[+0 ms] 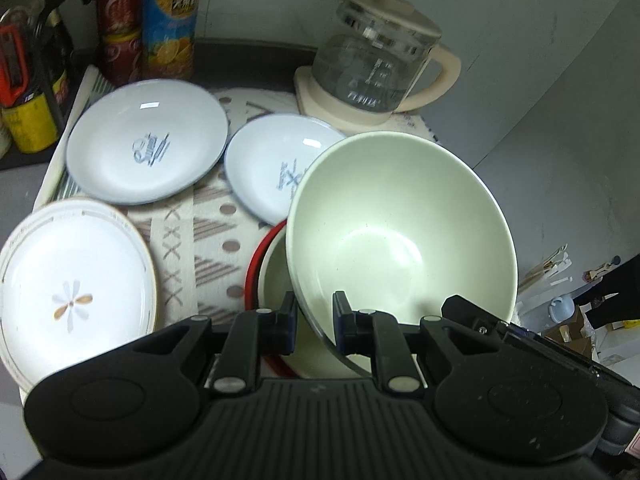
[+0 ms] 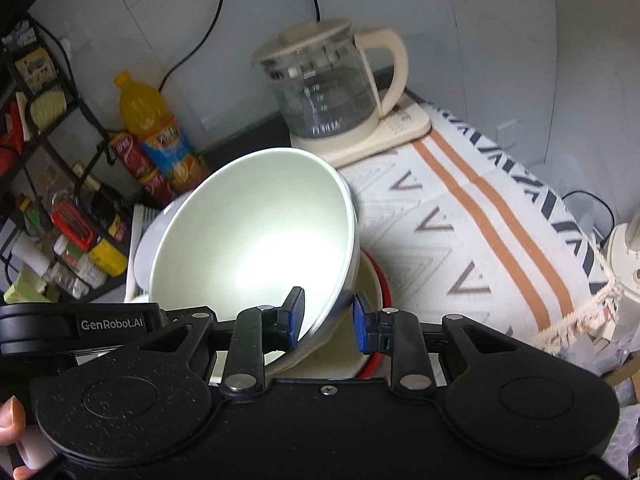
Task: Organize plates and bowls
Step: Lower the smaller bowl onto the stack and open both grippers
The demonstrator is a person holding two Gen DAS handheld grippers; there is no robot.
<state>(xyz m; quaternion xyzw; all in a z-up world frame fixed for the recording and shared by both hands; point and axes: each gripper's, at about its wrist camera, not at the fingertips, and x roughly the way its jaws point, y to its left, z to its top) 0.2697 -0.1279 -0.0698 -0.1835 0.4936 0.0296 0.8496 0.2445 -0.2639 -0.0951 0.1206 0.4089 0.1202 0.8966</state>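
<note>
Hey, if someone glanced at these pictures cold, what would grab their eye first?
The big pale green bowl, tilted, its rim between the fingers of both the left hand-held gripper and the right hand-held gripper, over a red-rimmed bowl. Behind it stands a glass kettle; three plates lie left, one a flower-patterned plate.

Both grippers are held low and pointed forward, side by side. The left gripper (image 1: 315,322) is seen with its fingers spread a bit, a bowl rim sitting in the gap between them; whether the pads actually pinch it can't be told. Same deal on the right gripper (image 2: 328,316): the blue pads (image 2: 295,320) are parted with the rim passing between them, and contact isn't clear. A person's fingertips (image 2: 10,416) are glimpsed at the lower left edge of the right wrist view, behind the gripper body.
</note>
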